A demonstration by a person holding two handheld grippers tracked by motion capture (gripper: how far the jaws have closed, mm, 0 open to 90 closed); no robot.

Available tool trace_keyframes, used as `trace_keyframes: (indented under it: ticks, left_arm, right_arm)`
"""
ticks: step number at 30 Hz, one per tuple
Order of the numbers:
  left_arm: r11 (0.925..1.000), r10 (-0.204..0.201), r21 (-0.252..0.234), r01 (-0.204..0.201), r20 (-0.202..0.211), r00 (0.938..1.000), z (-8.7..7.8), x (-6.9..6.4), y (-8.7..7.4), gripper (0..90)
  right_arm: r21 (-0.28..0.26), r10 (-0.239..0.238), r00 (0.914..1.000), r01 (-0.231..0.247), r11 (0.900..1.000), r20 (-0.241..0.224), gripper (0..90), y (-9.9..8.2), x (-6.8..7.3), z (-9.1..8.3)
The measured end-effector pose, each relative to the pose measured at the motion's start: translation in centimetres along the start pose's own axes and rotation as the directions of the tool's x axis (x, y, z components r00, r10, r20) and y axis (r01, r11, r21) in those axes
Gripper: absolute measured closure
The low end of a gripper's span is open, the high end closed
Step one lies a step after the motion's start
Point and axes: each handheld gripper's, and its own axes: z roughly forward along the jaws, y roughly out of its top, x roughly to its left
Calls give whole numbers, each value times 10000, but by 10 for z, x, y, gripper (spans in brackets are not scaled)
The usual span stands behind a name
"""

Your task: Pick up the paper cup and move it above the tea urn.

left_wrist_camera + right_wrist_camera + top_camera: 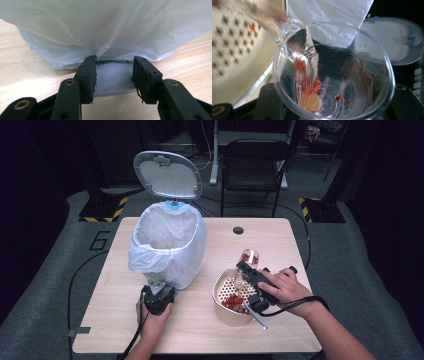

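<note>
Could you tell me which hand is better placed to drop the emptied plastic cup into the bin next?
The right. Its gripper already grips the clear cup above the strainer pot, beside the lined bin. The left gripper is clamped on the bin's pedal, holding the lid open.

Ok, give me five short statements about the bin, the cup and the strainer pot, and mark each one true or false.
1. The bin's lid stands open. True.
2. The left gripper is clamped on the white bag. False: its jaws are closed on the grey pedal at the bin's foot, under the bag's edge.
3. The right gripper holds a clear plastic cup. True.
4. The cup is completely empty. False: some red and pale bits remain in it.
5. The perforated strainer pot sits inside the bin. False: it stands on the table, beside the bin, with red pieces in it.
</note>
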Motion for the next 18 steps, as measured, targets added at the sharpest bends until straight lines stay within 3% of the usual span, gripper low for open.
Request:
trace_keyframes:
  ticks: [2,3,4,5,8,9,10,13,14,15,16,18]
  left_arm:
    - [10000,39,11,-39,-14,10000,0,0,0,540]
    - [10000,39,11,-39,-14,10000,0,0,0,540]
    - [10000,-7,17,7,23,10000,0,0,0,540]
    - [10000,1,13,-1,14,10000,0,0,0,540]
    - [10000,-28,-6,28,18,10000,0,0,0,540]
    - [10000,13,-4,-13,-14,10000,0,0,0,540]
    - [10000,-35,-9,35,24,10000,0,0,0,540]
    - [10000,-14,5,14,18,10000,0,0,0,540]
    - [10000,-10,9,10,17,10000,0,0,0,540]
    - [10000,-2,13,2,12,10000,0,0,0,540]
    - [10000,6,18,-7,13,10000,0,0,0,540]
    - [10000,45,18,-45,-17,10000,0,0,0,540]
  right_arm:
    - [175,-773,9970,771,9969,110,417,2,2,0]
    - [175,-773,9970,771,9969,110,417,2,2,0]
    - [231,-1673,9858,1676,9856,-121,419,3,4,0]
    - [227,-1877,9820,1882,9819,-223,420,4,5,1]
    - [458,-2178,9760,2176,9750,-19,421,4,10,3]
    - [405,-2550,9669,2553,9660,-107,422,4,11,3]
    - [546,-2382,9711,2372,9699,128,421,4,14,3]
    - [546,-2542,9670,2531,9659,144,422,4,15,4]
    - [543,-2812,9594,2798,9585,209,422,4,14,5]
    - [640,-2761,9610,2748,9594,131,422,4,16,5]
    - [482,-3369,9415,3362,9406,67,422,3,12,6]
    - [519,-3466,9380,3458,9369,54,423,3,14,6]
